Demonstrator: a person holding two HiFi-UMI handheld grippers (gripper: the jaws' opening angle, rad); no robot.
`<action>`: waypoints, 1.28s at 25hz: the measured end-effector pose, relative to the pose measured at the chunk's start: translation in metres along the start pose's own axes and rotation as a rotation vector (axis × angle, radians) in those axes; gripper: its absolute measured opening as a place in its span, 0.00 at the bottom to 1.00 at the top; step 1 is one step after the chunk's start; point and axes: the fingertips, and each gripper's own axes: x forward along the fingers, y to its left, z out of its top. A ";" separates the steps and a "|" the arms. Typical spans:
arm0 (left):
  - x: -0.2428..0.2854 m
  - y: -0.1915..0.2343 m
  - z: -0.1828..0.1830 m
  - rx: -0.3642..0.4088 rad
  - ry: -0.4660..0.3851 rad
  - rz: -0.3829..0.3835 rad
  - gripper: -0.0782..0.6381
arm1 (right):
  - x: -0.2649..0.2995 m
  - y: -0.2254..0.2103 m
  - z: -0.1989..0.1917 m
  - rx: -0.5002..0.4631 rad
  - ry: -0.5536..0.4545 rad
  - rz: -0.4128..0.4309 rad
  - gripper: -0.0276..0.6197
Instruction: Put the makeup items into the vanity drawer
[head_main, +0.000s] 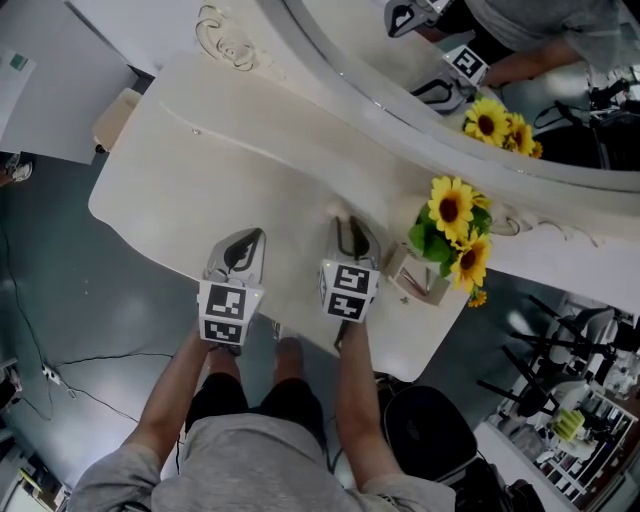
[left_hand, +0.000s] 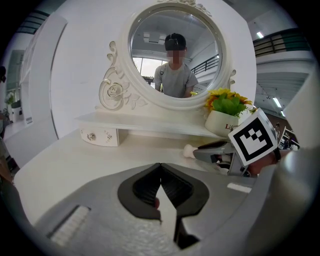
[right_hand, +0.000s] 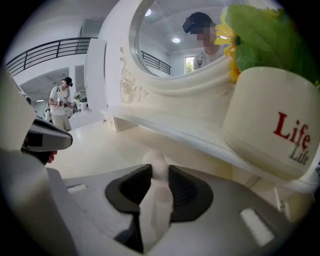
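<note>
We held both grippers low over the vanity top (head_main: 250, 170), side by side and just apart. Our right gripper (right_hand: 160, 172) was clamped on a cream makeup item (right_hand: 155, 161), with a pad pressing on either side. The item's rounded end stuck out past the fingertips, just above the tabletop and near the flower pot (right_hand: 270, 125). Our left gripper (left_hand: 160, 167) had its jaws fully together with nothing between them. The small drawer (left_hand: 100, 136) sat beneath the mirror (left_hand: 172, 50) shelf, well apart from the item.
</note>
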 end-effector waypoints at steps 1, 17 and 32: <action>-0.001 0.000 0.003 0.003 -0.003 -0.001 0.12 | -0.003 0.000 0.002 0.001 -0.005 -0.001 0.22; -0.035 -0.040 0.072 0.118 -0.118 -0.088 0.12 | -0.089 -0.003 0.043 0.043 -0.113 -0.066 0.22; -0.073 -0.099 0.115 0.214 -0.210 -0.215 0.12 | -0.191 -0.026 0.069 0.085 -0.251 -0.215 0.21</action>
